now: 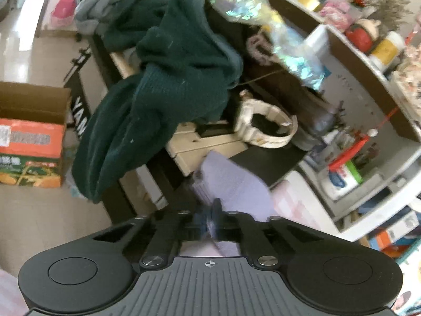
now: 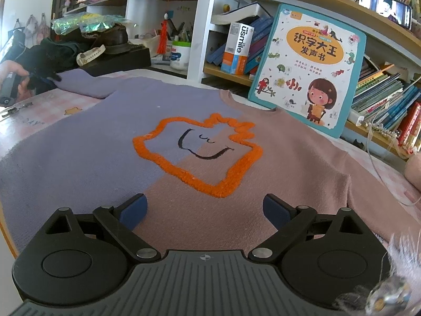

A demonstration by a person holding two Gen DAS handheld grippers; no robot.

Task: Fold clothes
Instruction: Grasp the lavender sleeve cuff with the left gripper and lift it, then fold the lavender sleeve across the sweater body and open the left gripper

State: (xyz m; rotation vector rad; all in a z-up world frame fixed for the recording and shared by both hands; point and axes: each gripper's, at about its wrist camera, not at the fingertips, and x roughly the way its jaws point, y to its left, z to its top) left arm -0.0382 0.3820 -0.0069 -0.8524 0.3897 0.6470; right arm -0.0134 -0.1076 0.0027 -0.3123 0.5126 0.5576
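Purple-and-pink knit sweater with orange outline motif [image 2: 200, 152] lies flat on the pink-checked tabletop [image 2: 52, 100]. Left hand-held gripper [image 1: 213, 221] is clamped on its purple sleeve [image 1: 231, 184]; right hand-held gripper [image 2: 205, 208] hovers with jaws wide, holding nothing. Thin pinch may slip, dropping the sleeve mid-fold.

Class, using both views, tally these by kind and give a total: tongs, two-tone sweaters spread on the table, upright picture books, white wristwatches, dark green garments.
Tongs: 2 (left tongs, right tongs)
Two-tone sweater: 1
Picture book: 1
White wristwatch: 1
Dark green garment: 1
Total: 6
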